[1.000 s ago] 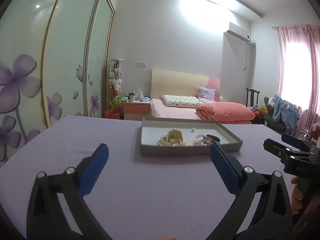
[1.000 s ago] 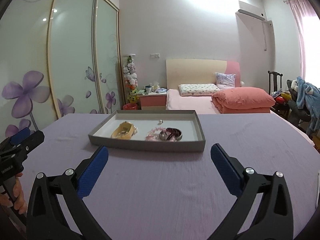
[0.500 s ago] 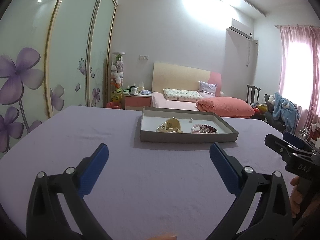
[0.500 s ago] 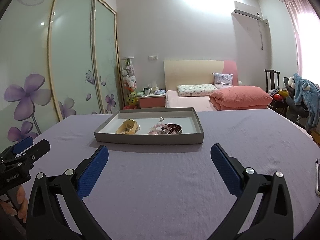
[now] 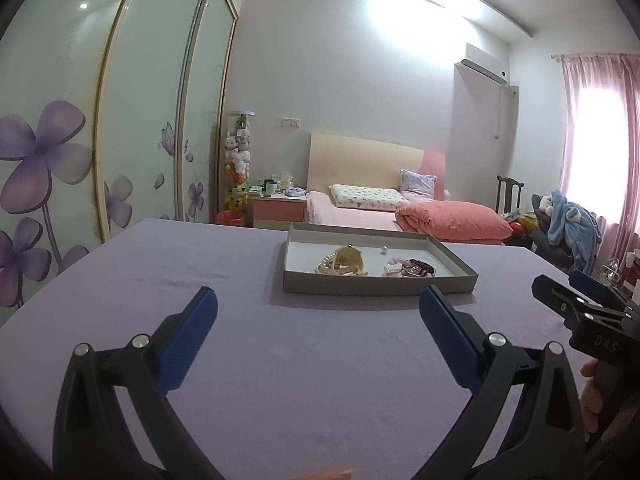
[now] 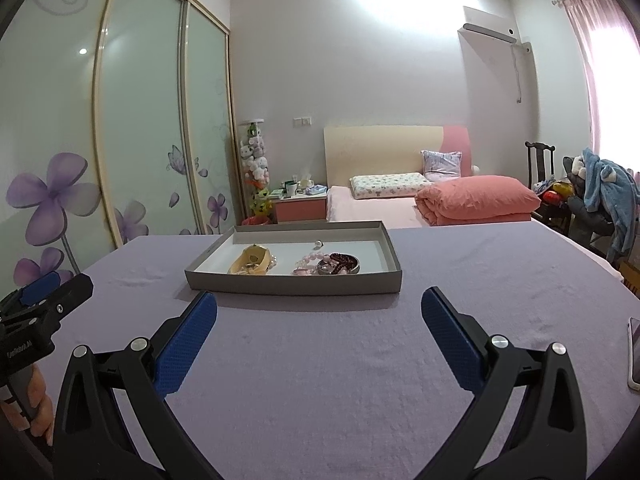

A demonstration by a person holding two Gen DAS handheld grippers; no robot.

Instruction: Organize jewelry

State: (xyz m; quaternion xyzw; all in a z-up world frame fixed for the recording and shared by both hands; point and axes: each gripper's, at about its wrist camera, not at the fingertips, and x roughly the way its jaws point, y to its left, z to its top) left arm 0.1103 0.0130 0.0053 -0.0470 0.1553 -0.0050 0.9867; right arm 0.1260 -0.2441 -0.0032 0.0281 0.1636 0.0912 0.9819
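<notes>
A shallow grey tray (image 5: 380, 284) (image 6: 296, 284) sits on the purple tablecloth ahead of both grippers. In it lie a yellow dish with pearl and metal pieces (image 5: 345, 263) (image 6: 252, 265), a pink bead bracelet (image 5: 394, 267) (image 6: 308, 260), a dark red bead string on a small round tin (image 5: 420, 269) (image 6: 343, 261) and a single pearl (image 5: 383, 250) (image 6: 319, 244). My left gripper (image 5: 318, 312) is open and empty, short of the tray. My right gripper (image 6: 319, 312) is open and empty, just short of the tray's near wall.
The purple tablecloth (image 5: 280, 360) covers a wide table. A phone (image 6: 634, 354) lies at its right edge. Beyond the table are a bed with a pink quilt (image 6: 476, 200), a bedside cabinet (image 6: 300, 206), sliding wardrobe doors (image 6: 140, 120) and a chair with clothes (image 6: 600, 196).
Both grippers have dropped lower and tilted, so the tray looks flatter and sits lower in view. The right gripper has come slightly closer to the tray. Both stay open.
</notes>
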